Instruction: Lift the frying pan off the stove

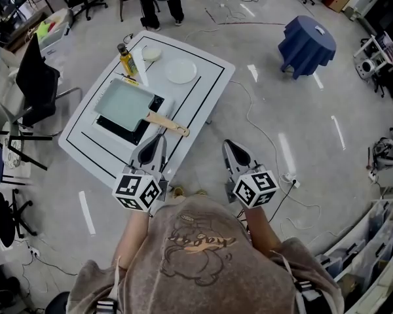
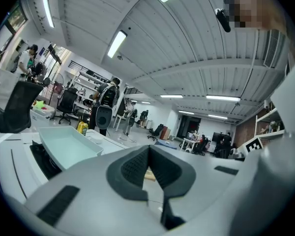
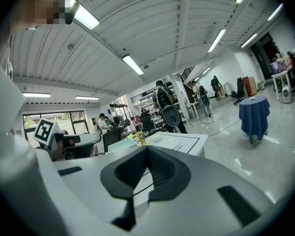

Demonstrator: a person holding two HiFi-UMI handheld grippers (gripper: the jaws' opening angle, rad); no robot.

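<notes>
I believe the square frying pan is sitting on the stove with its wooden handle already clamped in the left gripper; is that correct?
Not quite. The frying pan does sit on the stove, but its wooden handle is not clamped. The left gripper has its jaws together on nothing, short of the handle. The left gripper view shows this, and the head view agrees.

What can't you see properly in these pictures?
- The stove: head view, mostly under the pan; knobs don't show.
- The handle: left gripper view, mostly behind the left gripper and its shut jaws.
- The bottle label: head view, too small to read.
- The person beyond the table: head view, cut off by the top edge.
</notes>
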